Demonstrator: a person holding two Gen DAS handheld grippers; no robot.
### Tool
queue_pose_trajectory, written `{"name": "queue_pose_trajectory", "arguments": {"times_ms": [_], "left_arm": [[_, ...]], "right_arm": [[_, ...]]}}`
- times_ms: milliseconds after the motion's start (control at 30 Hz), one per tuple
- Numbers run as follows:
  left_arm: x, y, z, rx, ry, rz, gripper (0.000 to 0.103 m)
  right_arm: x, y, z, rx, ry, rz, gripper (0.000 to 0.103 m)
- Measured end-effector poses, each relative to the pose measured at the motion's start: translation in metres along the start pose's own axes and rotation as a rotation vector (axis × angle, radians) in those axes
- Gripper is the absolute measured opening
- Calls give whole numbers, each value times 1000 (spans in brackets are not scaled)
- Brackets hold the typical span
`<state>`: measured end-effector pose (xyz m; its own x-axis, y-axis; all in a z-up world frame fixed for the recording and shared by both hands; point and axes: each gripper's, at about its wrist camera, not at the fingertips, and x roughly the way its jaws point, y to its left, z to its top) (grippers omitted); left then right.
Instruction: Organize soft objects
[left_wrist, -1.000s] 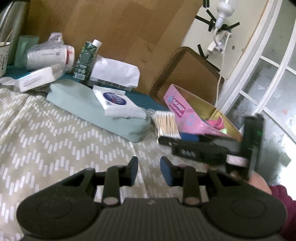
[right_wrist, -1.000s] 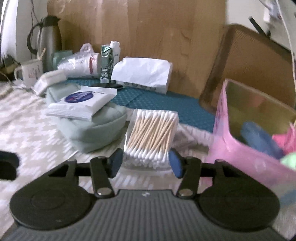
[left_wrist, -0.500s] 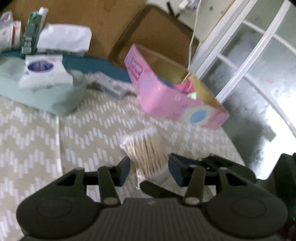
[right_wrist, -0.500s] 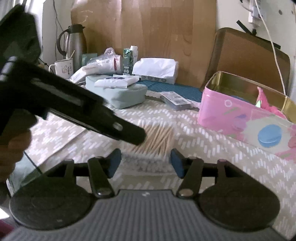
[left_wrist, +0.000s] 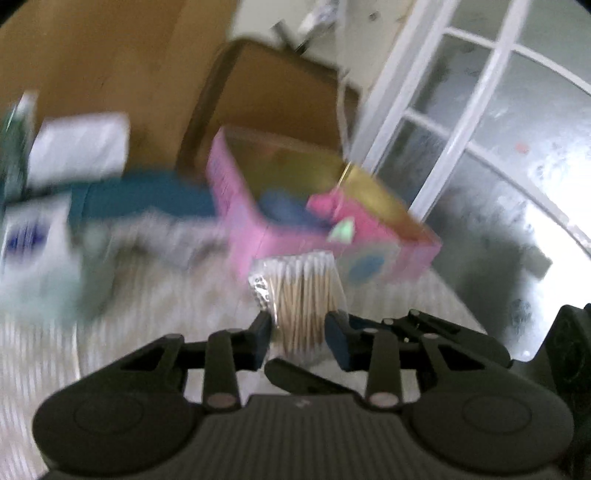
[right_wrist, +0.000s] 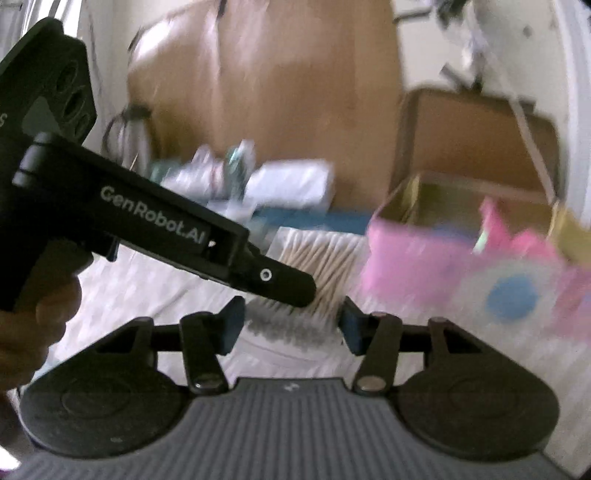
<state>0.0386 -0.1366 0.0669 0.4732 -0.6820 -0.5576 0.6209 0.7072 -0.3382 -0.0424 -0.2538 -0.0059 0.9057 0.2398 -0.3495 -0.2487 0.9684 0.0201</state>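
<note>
**Swab pack carried between both tools toward the pink tin**

I see the left tool (left_wrist: 297, 334) with the clear pack of cotton swabs (left_wrist: 303, 295) standing between its blue pads; its jaws are closing. The left pad touches the pack's edge, while a narrow gap shows at the right pad, so I do not read a firm clamp here. One second ago this tool had nothing between its pads and the pack lay beside the pale green pouch; half a second ago the pack had come in front of the jaws.

The right tool (right_wrist: 291, 325) also has the swab pack (right_wrist: 325, 258) lying between its pads, and its jaws are closing as well. Blur hides whether its pads press on the wrap. The left tool's body (right_wrist: 155, 229), gripped by a hand (right_wrist: 33, 317), crosses this view from the left, and its finger tip covers the near end of the pack. One second ago that body was only a dark sliver at the left edge of this view.

The pink tin (left_wrist: 258, 221) stands open on the patterned surface (left_wrist: 166, 295), just beyond the pack, with blue and pink soft items inside. Compared with one second ago, the tin sits far closer to both cameras and fills more of each view. The white tissue packet (left_wrist: 79, 147) and the pale green pouch (left_wrist: 44, 288) have shifted to the far left of the left view, heavily blurred.
</note>
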Motion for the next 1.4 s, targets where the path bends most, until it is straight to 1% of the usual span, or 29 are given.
{"name": "queue_pose_trajectory", "arguments": {"times_ms": [100, 167, 267, 400, 433, 467, 500, 567, 633, 700, 767, 800, 833, 900, 933, 1033, 1100, 1167, 1233, 1267, 1333, 1400], "left_arm": [[16, -14, 39, 75, -49, 5, 34], [40, -15, 62, 74, -43, 3, 34], [76, -10, 81, 57, -18, 3, 34], [115, -7, 87, 62, 27, 36, 35], [123, -7, 87, 57, 44, 50, 36], [129, -6, 87, 53, 59, 61, 41], [132, -6, 86, 53, 67, 67, 43], [135, -5, 83, 58, 66, 82, 54], [134, -4, 82, 52, 54, 86, 55], [130, -1, 84, 40, 38, 82, 56], [123, 2, 85, 28, 20, 82, 56], [115, 4, 85, 21, 7, 82, 56], [106, 6, 86, 15, -8, 78, 56], [86, 10, 85, 12, -50, 74, 56], [72, 15, 82, 8, -70, 84, 56], [30, 33, 64, -17, -113, 118, 56], [4, 49, 45, -32, -127, 144, 56], [-19, 64, 25, -49, -132, 171, 56], [-37, 80, 6, -86, -125, 182, 56], [-44, 87, -4, -106, -118, 178, 56], [-56, 98, -21, -145, -105, 177, 56], [-68, 107, -37, -167, -103, 185, 56]], "right_arm": [[8, -21, 25, -9, -85, -58, 58], [23, -37, 37, -1, -100, -101, 58], [46, -63, 47, 62, -59, -142, 58], [73, -93, 51, 136, 28, -154, 59], [80, -101, 51, 161, 65, -144, 59], [85, -107, 52, 186, 101, -132, 59], [89, -113, 53, 215, 133, -121, 60], [96, -126, 54, 246, 191, -120, 62], [101, -137, 56, 285, 240, -114, 62], [106, -147, 58, 294, 277, -156, 63], [110, -151, 56, 272, 295, -245, 67], [111, -154, 55, 278, 303, -297, 67], [109, -155, 53, 288, 303, -319, 67], [96, -158, 54, 323, 245, -284, 66], [86, -154, 55, 327, 212, -276, 66], [60, -125, 61, 257, 102, -265, 66], [47, -101, 66, 207, 48, -209, 66], [42, -76, 72, 149, 25, -106, 66], [47, -50, 79, 80, 50, 13, 62], [54, -39, 83, 45, 76, 52, 59], [79, -17, 90, -48, 159, 103, 59], [116, -8, 95, -116, 267, 118, 59]]}}
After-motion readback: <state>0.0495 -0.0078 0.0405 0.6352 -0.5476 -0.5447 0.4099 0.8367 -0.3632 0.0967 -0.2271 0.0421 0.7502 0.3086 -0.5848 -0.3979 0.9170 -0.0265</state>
